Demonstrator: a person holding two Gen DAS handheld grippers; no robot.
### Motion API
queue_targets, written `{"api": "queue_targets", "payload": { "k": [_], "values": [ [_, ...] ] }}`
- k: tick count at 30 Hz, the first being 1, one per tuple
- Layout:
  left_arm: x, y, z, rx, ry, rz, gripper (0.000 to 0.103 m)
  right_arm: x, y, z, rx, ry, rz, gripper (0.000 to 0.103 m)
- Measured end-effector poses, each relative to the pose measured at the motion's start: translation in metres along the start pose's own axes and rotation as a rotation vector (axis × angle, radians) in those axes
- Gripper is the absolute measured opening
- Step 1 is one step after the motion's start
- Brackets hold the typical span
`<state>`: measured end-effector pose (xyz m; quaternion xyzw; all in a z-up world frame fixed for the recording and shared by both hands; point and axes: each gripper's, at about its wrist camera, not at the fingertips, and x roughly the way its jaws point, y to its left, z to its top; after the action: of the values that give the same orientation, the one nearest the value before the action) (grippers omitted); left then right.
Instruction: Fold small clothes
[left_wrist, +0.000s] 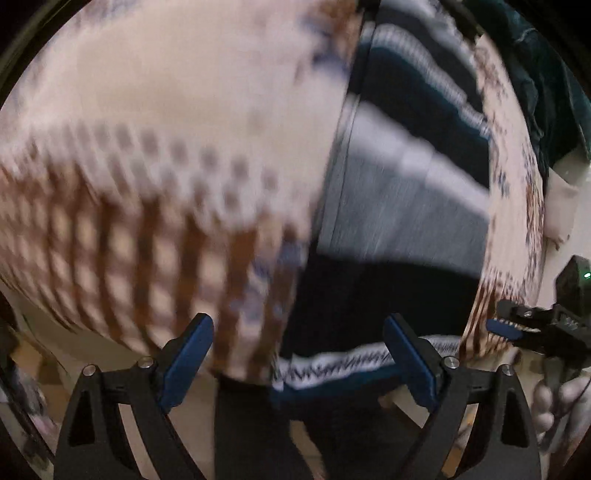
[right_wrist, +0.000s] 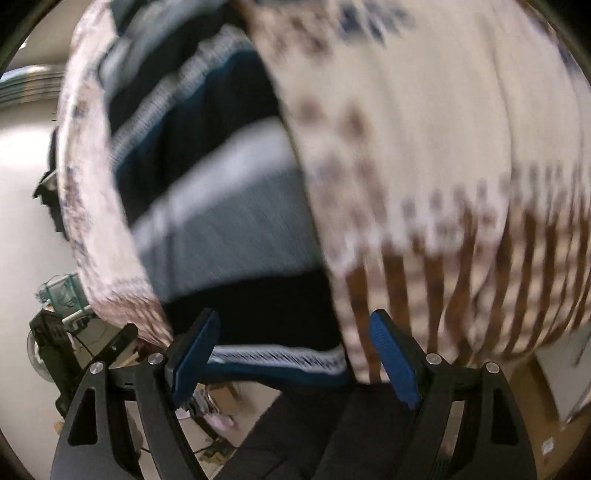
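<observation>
- A striped knitted garment (left_wrist: 402, 192) lies flat on a patterned cloth, its bands running dark navy, white and grey-blue, with a black band nearest the camera and a white zigzag-stitched hem (left_wrist: 351, 363) at its near edge.
- In the left wrist view the garment fills the stretch from twelve o'clock down to five o'clock; its hem runs at the level of the left claw (left_wrist: 299, 360) tips, between the two pads.
- The left claw stands wide apart with nothing pinched; its blue ribbed pads (left_wrist: 188, 363) sit on black plastic arms with silver rivets.
- In the right wrist view the same garment (right_wrist: 218, 206) runs from eleven o'clock down to six, the hem (right_wrist: 280, 360) reaching the left pad of the right claw (right_wrist: 295, 360).
- The right claw is likewise spread wide and holds nothing.
- The cloth (left_wrist: 155, 122) under the garment is cream, with brown lattice lines and blue-grey dots, all smeared by blur.
- At four o'clock in the left view the other claw's blue tip (left_wrist: 504, 329) shows, with a person's fingers (left_wrist: 554, 406) below it.
</observation>
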<state>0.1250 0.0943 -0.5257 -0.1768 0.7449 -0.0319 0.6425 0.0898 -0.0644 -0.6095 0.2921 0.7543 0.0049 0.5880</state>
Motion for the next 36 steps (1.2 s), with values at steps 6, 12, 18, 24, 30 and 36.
{"api": "queue_targets", "payload": {
  "k": [6,12,18,24,30,36],
  "values": [
    [0.048,-0.008,-0.014,0.045,0.081,-0.102,0.093,0.074,-0.028,-0.036,0.068,0.094,0.016,0.081],
    [0.045,-0.024,-0.027,0.117,0.057,-0.15,0.025,0.11,-0.039,-0.063,0.138,0.114,0.163,0.061],
    [0.023,-0.026,-0.029,0.043,0.032,-0.237,0.012,0.107,-0.061,-0.083,0.222,0.088,0.248,0.02],
    [-0.025,-0.012,-0.022,-0.052,-0.004,-0.372,0.012,0.066,-0.054,-0.115,0.195,0.051,0.336,0.014],
    [-0.093,-0.023,0.025,-0.112,-0.11,-0.538,0.012,0.001,-0.029,-0.112,0.174,-0.026,0.462,0.014],
    [-0.148,-0.056,0.123,-0.056,-0.266,-0.621,0.012,-0.079,0.033,-0.05,0.053,-0.193,0.548,0.014]
  ]
}}
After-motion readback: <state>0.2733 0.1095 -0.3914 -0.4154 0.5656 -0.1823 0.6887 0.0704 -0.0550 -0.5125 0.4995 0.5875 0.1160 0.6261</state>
